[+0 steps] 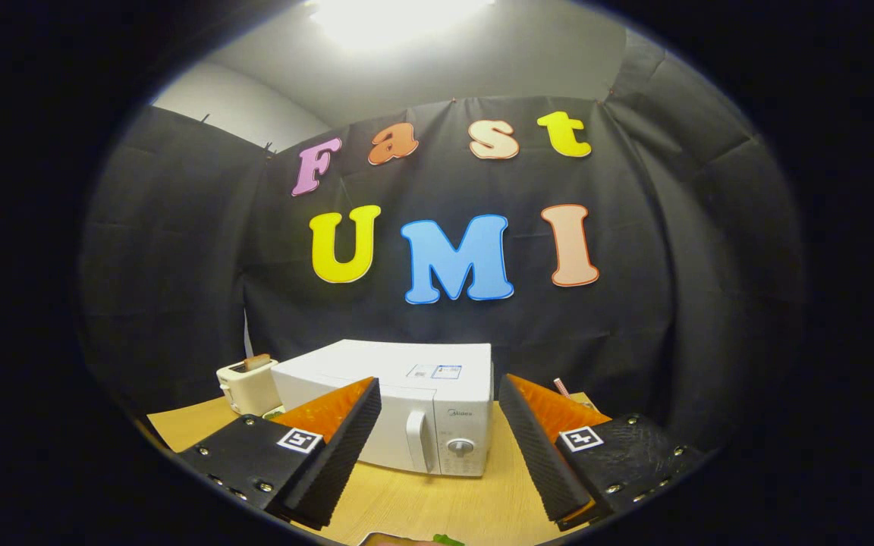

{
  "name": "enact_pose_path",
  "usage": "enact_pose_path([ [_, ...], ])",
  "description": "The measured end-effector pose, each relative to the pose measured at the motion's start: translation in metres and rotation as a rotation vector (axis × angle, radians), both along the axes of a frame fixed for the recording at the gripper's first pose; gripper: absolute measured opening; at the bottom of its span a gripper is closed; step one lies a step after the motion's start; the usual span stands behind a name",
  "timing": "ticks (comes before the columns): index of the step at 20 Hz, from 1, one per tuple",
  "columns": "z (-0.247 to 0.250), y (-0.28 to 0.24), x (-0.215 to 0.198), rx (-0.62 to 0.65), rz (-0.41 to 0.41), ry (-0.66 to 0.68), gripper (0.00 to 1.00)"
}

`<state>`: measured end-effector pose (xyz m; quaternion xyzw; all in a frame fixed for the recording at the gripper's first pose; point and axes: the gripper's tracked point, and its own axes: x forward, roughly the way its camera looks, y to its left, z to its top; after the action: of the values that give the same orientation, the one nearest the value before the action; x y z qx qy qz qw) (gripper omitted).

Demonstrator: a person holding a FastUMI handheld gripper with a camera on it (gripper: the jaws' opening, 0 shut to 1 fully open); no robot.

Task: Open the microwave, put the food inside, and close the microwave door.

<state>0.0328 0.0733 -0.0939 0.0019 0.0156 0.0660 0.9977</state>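
Clearly, my gripper (437, 447) stood wide open, holding nothing, with the one white microwave (399, 413) on the wooden table (437, 508) just beyond the fingers, door shut. I judged its door rigid, best hooked by the single vertical handle (418, 441). One toaster (247, 385) sat beside it; a food scrap (448, 540) lay below.

Staged kitchen booth: microwave (407, 413), toaster (247, 385), cloth wall (179, 265).
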Motion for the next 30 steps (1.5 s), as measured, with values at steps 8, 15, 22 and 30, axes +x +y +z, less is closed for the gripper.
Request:
enact_pose_path([
  [8, -0.071, 0.047, 0.054, -0.016, -0.005, 0.033, 0.98],
  [15, -0.111, 0.057, 0.091, -0.005, -0.045, 0.08, 0.98],
  [22, -0.148, 0.045, 0.132, 0.019, -0.128, 0.132, 0.95],
  [30, -0.162, 0.047, 0.144, -0.024, -0.182, 0.145, 0.7],
])
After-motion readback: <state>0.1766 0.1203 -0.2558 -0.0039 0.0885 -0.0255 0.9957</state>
